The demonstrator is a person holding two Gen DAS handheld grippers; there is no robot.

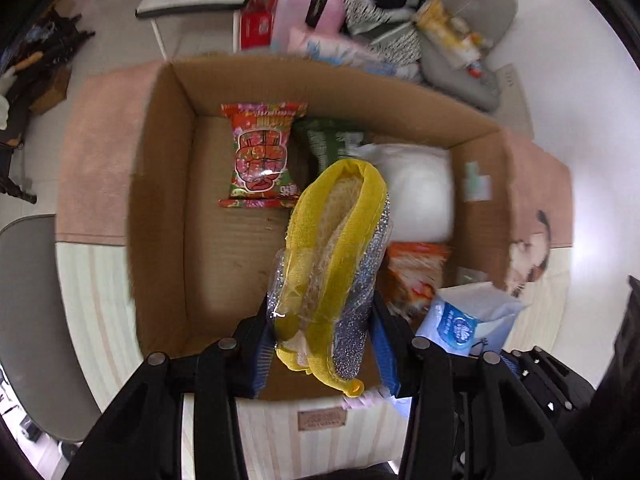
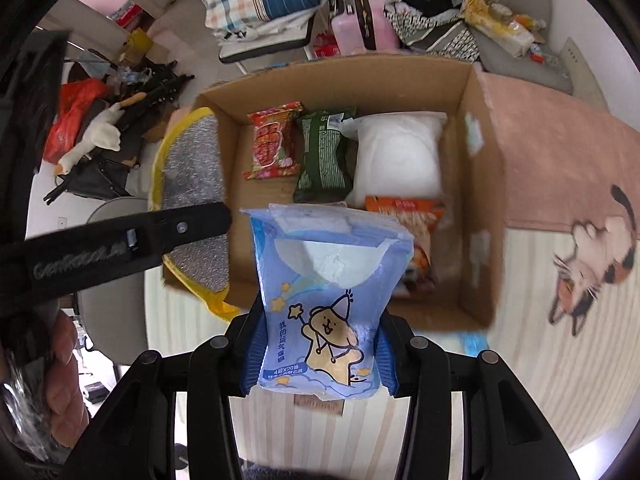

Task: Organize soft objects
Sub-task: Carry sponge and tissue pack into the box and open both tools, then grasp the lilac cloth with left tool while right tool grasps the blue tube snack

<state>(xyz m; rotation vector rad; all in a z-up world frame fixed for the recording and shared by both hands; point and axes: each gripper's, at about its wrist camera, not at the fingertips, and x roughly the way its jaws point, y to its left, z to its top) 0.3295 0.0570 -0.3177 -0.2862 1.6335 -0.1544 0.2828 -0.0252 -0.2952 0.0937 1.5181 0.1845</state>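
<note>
My left gripper (image 1: 322, 336) is shut on a yellow and silver scrubbing mitt in clear wrap (image 1: 340, 248), held above the open cardboard box (image 1: 168, 184). The mitt also shows in the right wrist view (image 2: 192, 184), at the box's left wall. My right gripper (image 2: 320, 356) is shut on a blue tissue pack with a cartoon bear (image 2: 328, 304), held over the box's near edge. The box (image 2: 480, 184) holds a red snack bag (image 1: 260, 160), a green bag (image 2: 322, 156), a white pillow pack (image 2: 400, 156) and an orange bag (image 2: 412, 220).
The box sits on a pink and striped mat with a cat print (image 2: 588, 264). Behind it lie piled cloths, a pink case (image 2: 360, 20) and a grey cushion (image 1: 472, 8). A plush goose (image 2: 96, 136) and clutter lie at left. A grey chair seat (image 1: 32, 320) stands at left.
</note>
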